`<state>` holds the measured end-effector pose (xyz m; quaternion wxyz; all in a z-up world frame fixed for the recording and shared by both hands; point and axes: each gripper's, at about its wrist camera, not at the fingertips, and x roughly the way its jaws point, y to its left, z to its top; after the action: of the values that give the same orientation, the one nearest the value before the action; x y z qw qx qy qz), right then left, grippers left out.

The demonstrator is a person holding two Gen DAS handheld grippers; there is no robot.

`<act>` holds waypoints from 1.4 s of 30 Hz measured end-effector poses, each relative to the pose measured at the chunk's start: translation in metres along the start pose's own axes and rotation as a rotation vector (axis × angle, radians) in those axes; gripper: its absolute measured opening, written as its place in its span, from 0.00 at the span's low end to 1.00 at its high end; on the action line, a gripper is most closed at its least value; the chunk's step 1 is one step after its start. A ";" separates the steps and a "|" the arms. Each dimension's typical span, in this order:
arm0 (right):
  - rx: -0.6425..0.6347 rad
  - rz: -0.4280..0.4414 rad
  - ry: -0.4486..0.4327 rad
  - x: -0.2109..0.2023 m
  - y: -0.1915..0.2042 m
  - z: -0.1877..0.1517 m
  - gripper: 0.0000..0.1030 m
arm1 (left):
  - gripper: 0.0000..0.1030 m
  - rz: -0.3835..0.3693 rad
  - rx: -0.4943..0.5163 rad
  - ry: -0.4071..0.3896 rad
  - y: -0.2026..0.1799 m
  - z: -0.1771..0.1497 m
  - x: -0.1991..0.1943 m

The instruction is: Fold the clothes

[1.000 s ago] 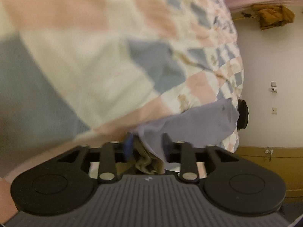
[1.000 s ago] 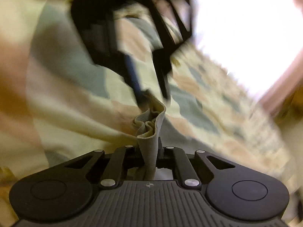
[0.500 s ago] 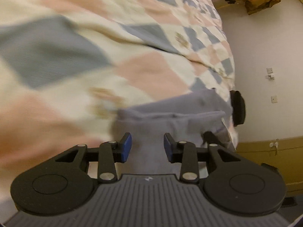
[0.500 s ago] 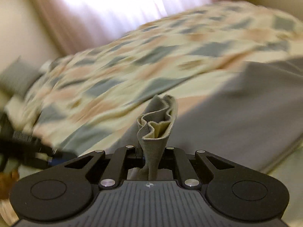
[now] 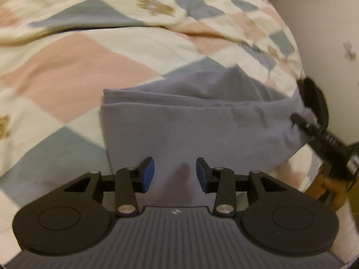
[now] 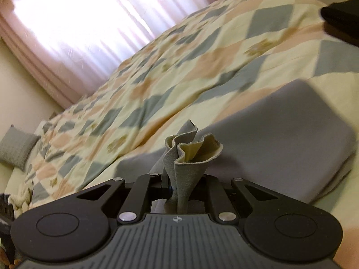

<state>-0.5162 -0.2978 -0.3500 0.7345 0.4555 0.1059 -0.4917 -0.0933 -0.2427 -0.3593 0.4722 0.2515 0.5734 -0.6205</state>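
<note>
A grey garment (image 5: 190, 125) lies folded in layers on the checked quilt (image 5: 94, 51). My left gripper (image 5: 175, 174) is open and empty, just above the garment's near part. In the right wrist view my right gripper (image 6: 179, 186) is shut on a bunched corner of the grey garment (image 6: 188, 154), which stands up between the fingers; the rest of the garment (image 6: 280, 134) lies flat on the quilt (image 6: 179, 67) to the right. The right gripper also shows at the garment's right end in the left wrist view (image 5: 314, 123).
The quilt covers a bed. A grey pillow (image 6: 15, 145) lies at the far end. Pink curtains (image 6: 89, 22) hang at a bright window behind. A wall (image 5: 332, 33) runs along the bed's right side.
My left gripper has let go of the garment and opened. The garment has been laid down folded on the quilt. My right gripper still holds its corner.
</note>
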 end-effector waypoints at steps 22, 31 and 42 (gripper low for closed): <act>-0.038 -0.073 -0.046 -0.006 -0.111 0.026 0.09 | 0.38 0.028 0.118 0.067 -0.078 0.022 0.062; 0.117 -0.017 -0.070 -0.014 -0.133 0.033 0.09 | 0.42 0.024 0.132 0.092 -0.079 0.026 0.070; 0.019 -0.112 -0.068 -0.003 -0.136 0.032 0.06 | 0.42 0.046 0.174 0.092 -0.088 0.026 0.070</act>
<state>-0.6385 -0.3350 -0.4074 0.7046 0.4390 0.1017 -0.5482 -0.1943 -0.2976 -0.3718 0.4359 0.3328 0.5324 -0.6448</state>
